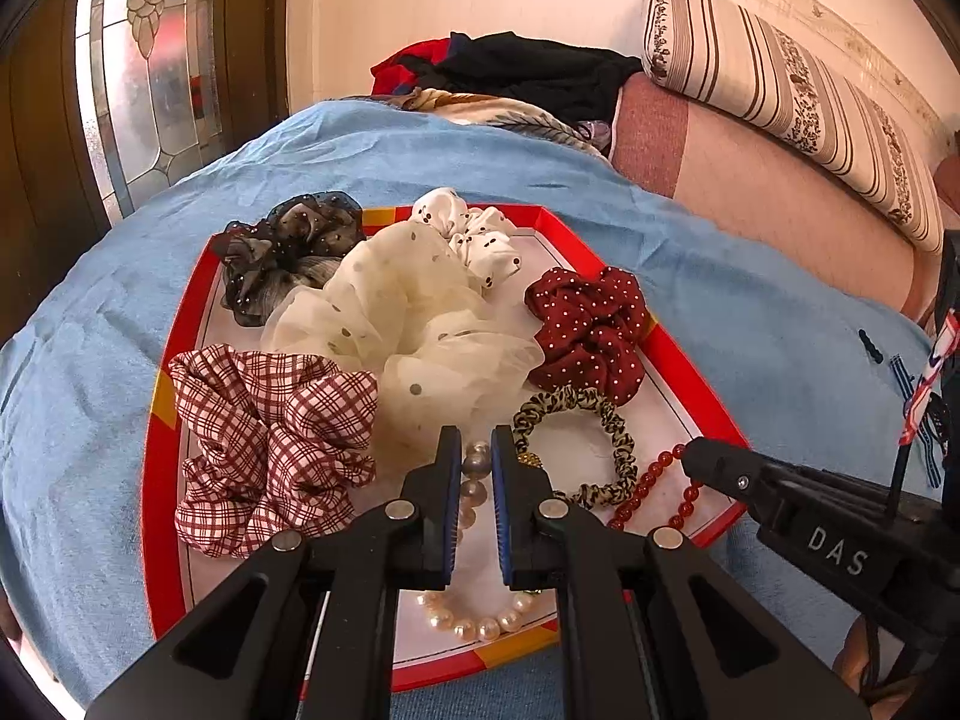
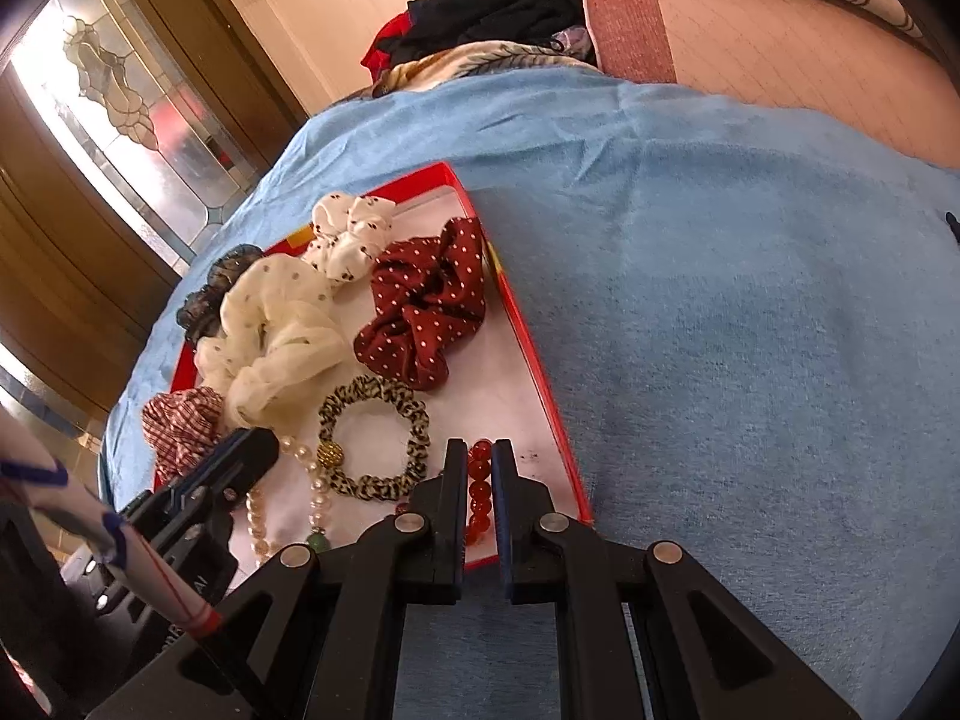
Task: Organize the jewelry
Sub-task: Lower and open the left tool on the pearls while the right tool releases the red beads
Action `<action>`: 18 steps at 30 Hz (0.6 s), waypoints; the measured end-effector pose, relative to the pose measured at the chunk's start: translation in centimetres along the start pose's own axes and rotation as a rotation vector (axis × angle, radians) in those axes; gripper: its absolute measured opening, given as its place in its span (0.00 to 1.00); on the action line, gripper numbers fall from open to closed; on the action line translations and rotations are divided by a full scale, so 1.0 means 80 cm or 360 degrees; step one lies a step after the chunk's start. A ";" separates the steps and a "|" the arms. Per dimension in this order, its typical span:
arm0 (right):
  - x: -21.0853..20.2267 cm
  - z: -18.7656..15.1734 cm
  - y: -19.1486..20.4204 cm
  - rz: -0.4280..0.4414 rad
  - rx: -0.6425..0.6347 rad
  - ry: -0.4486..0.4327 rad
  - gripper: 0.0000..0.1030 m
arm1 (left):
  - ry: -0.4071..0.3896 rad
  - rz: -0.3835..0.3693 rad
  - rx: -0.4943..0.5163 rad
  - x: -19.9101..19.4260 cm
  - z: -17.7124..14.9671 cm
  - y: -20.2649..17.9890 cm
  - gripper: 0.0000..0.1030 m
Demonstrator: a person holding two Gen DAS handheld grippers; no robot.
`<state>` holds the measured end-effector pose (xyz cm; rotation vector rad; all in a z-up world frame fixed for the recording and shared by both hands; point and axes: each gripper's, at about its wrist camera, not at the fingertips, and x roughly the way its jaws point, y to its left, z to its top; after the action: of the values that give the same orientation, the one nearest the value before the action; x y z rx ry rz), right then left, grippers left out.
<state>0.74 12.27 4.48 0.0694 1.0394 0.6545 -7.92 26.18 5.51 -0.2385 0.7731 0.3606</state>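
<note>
A red-rimmed white tray [image 1: 159, 462] lies on a blue blanket and holds several scrunchies and bracelets. My left gripper [image 1: 477, 450] is shut on a pearl bracelet [image 1: 480, 624] near the tray's front, and this bracelet also shows in the right wrist view [image 2: 312, 480]. My right gripper [image 2: 480, 462] is shut on a red bead bracelet [image 2: 479, 498] at the tray's right front corner; the beads also show in the left wrist view [image 1: 648, 480]. A leopard-print hair tie [image 1: 600, 450] lies between the two bracelets. The right gripper [image 1: 696, 456] enters the left wrist view from the right.
In the tray lie a red plaid scrunchie [image 1: 270, 444], a cream sheer one [image 1: 414, 324], a dark red dotted one [image 1: 591, 330], a black one [image 1: 288, 252] and a white one [image 1: 474, 234]. Clothes [image 1: 510, 72] and a striped bolster [image 1: 792, 96] lie behind. Blue blanket [image 2: 750, 330] spreads right.
</note>
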 end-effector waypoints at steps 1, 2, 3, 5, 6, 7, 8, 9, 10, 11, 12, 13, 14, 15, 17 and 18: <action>0.001 -0.001 -0.001 -0.0008 0.0001 0.0004 0.09 | 0.0000 0.0002 0.0001 0.000 0.000 0.000 0.09; 0.002 -0.001 -0.001 -0.0010 0.0000 0.0010 0.09 | -0.0004 0.0005 0.0003 0.000 0.000 0.000 0.09; 0.002 -0.001 -0.001 -0.0012 -0.0003 0.0016 0.09 | -0.0008 0.0006 0.0002 0.000 0.000 0.000 0.09; 0.002 -0.002 0.000 -0.0017 -0.0007 0.0018 0.09 | -0.0021 0.0020 0.0008 -0.001 0.000 0.000 0.09; 0.001 -0.002 0.000 -0.0020 -0.0009 0.0013 0.09 | -0.0025 0.0025 0.0010 -0.002 0.000 0.000 0.09; 0.001 -0.002 0.001 -0.0022 -0.0011 0.0012 0.09 | -0.0027 0.0022 0.0009 -0.003 0.000 0.001 0.09; 0.001 -0.002 0.002 -0.0022 -0.0012 0.0012 0.09 | -0.0027 0.0020 0.0008 -0.003 0.000 0.002 0.09; 0.000 -0.003 0.002 -0.0023 -0.0012 0.0012 0.09 | -0.0034 0.0024 0.0009 -0.005 0.000 0.002 0.09; 0.000 -0.003 0.001 -0.0026 -0.0012 0.0011 0.09 | -0.0040 0.0028 0.0012 -0.006 0.000 0.002 0.10; 0.000 -0.003 0.002 -0.0026 -0.0011 0.0011 0.09 | -0.0045 0.0029 0.0014 -0.008 0.000 0.003 0.11; 0.000 -0.003 0.002 -0.0023 -0.0010 0.0014 0.09 | -0.0051 0.0032 0.0012 -0.009 0.001 0.004 0.15; -0.001 -0.003 0.002 -0.0021 -0.0011 0.0015 0.09 | -0.0057 0.0033 0.0009 -0.010 0.001 0.005 0.19; -0.003 -0.003 0.003 -0.0023 -0.0012 0.0011 0.09 | -0.0064 0.0033 0.0003 -0.012 0.002 0.006 0.20; -0.004 -0.002 0.003 -0.0024 -0.0012 0.0007 0.09 | -0.0071 0.0035 0.0000 -0.013 0.002 0.007 0.20; -0.008 -0.002 0.005 -0.0019 -0.0015 0.0002 0.09 | -0.0082 0.0037 0.0002 -0.016 0.003 0.008 0.20; -0.010 -0.001 0.006 -0.0019 -0.0018 -0.0002 0.09 | -0.0086 0.0038 0.0002 -0.017 0.003 0.008 0.21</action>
<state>0.19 12.19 5.19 0.0539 1.0341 0.6495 -8.90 26.52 6.60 -0.2177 0.7235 0.3873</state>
